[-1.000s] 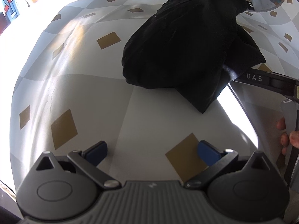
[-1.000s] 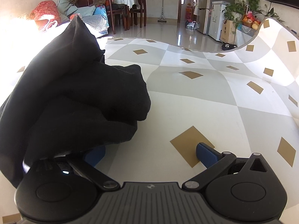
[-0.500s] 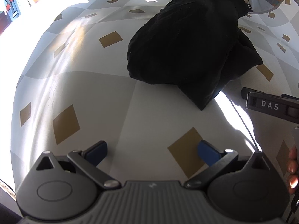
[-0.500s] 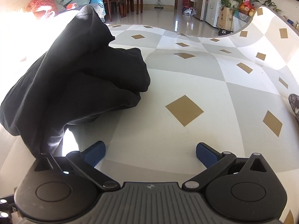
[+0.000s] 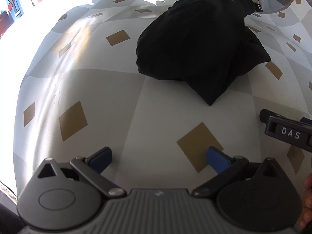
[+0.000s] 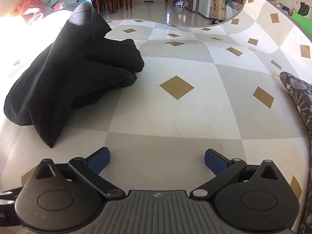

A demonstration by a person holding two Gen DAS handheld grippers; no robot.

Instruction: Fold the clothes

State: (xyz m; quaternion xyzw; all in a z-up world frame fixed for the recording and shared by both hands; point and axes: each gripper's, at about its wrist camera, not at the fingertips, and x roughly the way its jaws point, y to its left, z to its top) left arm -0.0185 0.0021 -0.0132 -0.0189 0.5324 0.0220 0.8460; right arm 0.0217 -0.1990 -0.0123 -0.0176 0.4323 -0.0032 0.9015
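Clothes first: nothing is in my fingers at this moment. My left gripper (image 5: 159,157) hangs spread wide over the bare checked tablecloth (image 5: 97,89), blue pads well apart with only a tan diamond under them. My right gripper (image 6: 157,159) is just as wide and just as empty; its body shows at the right edge of the left view, near the left one.

A second ago the black garment (image 5: 197,44) lay against my right gripper's left pad. Half a second ago it was already free, and now cloth-covered table lies between both tools and it. So I have let it go and drawn both hands back toward me.

Farther out, the garment (image 6: 74,72) sits left of centre from my right wrist, a thick bundle with rounded layers stacked on one another and one pointed corner aimed at me. It looks bunched more than flat, so I judge the fold rough but done. At the right rim a dark patterned cloth (image 6: 298,101) lies on the table edge. Beyond it are chairs and plants.
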